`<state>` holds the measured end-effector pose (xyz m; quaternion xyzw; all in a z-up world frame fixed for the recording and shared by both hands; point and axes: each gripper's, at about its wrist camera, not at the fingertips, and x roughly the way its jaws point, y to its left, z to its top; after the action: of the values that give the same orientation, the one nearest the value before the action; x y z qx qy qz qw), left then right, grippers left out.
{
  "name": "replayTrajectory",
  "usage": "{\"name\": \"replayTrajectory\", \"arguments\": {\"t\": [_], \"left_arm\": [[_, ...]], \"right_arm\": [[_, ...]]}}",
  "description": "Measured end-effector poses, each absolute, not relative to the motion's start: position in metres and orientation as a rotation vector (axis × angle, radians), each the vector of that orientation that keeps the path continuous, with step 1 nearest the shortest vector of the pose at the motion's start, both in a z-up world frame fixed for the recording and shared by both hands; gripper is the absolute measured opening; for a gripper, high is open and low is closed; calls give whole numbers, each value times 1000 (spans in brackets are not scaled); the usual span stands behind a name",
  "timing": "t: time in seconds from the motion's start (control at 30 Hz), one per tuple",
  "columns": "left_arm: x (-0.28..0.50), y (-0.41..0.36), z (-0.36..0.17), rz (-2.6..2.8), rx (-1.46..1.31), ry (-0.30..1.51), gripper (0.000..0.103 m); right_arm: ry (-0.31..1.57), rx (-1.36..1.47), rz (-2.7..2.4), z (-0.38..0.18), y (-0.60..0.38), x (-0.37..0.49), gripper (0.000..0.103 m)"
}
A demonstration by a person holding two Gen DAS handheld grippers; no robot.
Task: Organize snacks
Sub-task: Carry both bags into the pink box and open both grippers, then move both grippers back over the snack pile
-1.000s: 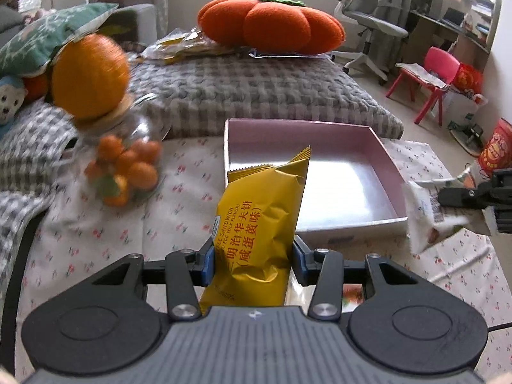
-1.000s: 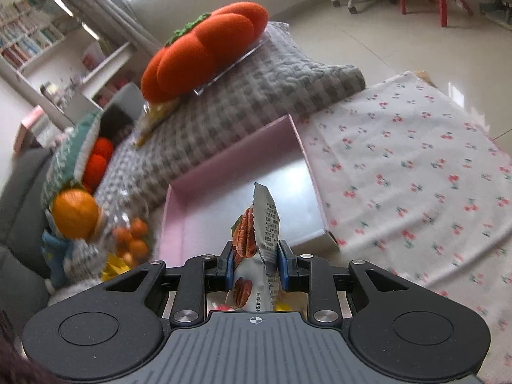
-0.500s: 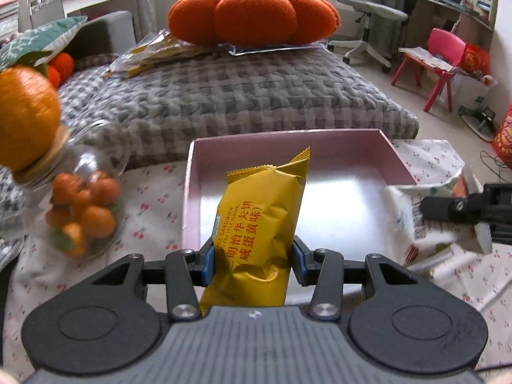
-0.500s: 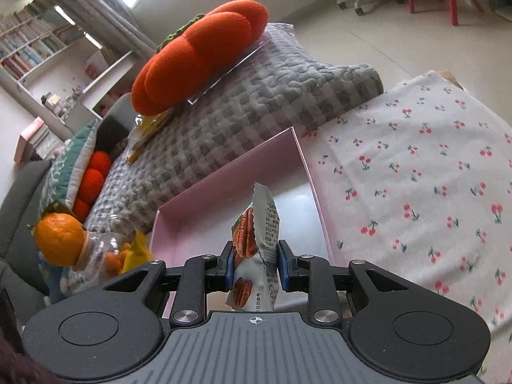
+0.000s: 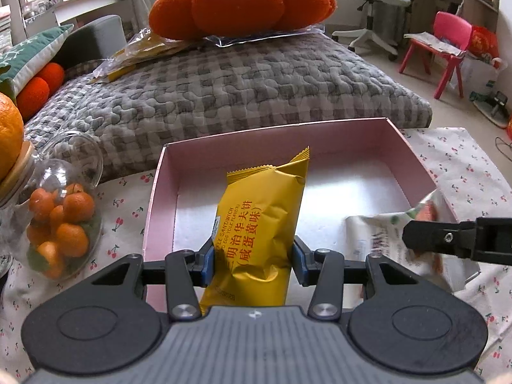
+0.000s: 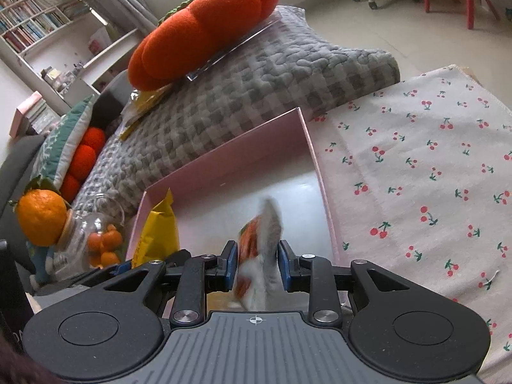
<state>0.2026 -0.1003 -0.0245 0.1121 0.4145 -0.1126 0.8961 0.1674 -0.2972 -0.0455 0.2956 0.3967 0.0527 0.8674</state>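
Note:
My left gripper (image 5: 252,264) is shut on a yellow sandwich-biscuit packet (image 5: 259,230) and holds it upright over the near left part of the pink tray (image 5: 412,160). My right gripper (image 6: 257,267) holds a white nut snack packet (image 6: 256,256) over the tray's (image 6: 315,156) near right side; its pads stand a little apart from the blurred packet. That packet (image 5: 384,233) and the right gripper's finger (image 5: 448,240) show at the right in the left wrist view. The yellow packet (image 6: 158,233) shows at the left in the right wrist view.
A glass jar of small oranges (image 5: 60,224) with an orange on its lid stands left of the tray. A grey checked cushion (image 5: 240,86) with an orange pumpkin pillow (image 5: 240,3) lies behind it. A cherry-print cloth (image 6: 416,176) covers the table.
Both grippers have moved forward over the tray with their packets. The right gripper's jaws have widened a little and the white packet is now blurred.

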Motion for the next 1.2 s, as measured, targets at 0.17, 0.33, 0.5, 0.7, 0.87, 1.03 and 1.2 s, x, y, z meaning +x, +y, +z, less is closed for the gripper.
{"name": "replayTrajectory", "arguments": {"t": [0.17,0.33,0.5,0.7,0.87,1.03,1.2], "left_arm": [[202,-103,-26,-237,243,850,47],[197,-104,-20,-246,247,832,64],[189,-102,-12,-249,245,832,72],[175,-94,3,-264,226,816,82],[162,-82,18,-269,197,798,86],[143,-70,24,-277,184,800,91],[126,-61,26,-280,201,812,95]], "right_arm": [[811,605,102,-39,-298,166,29],[789,560,99,-30,-294,163,49],[771,530,102,-17,-292,155,61],[737,473,104,7,-290,136,70],[710,470,104,26,-295,116,76],[723,424,99,38,-293,97,82],[747,371,107,41,-288,80,83]]}}
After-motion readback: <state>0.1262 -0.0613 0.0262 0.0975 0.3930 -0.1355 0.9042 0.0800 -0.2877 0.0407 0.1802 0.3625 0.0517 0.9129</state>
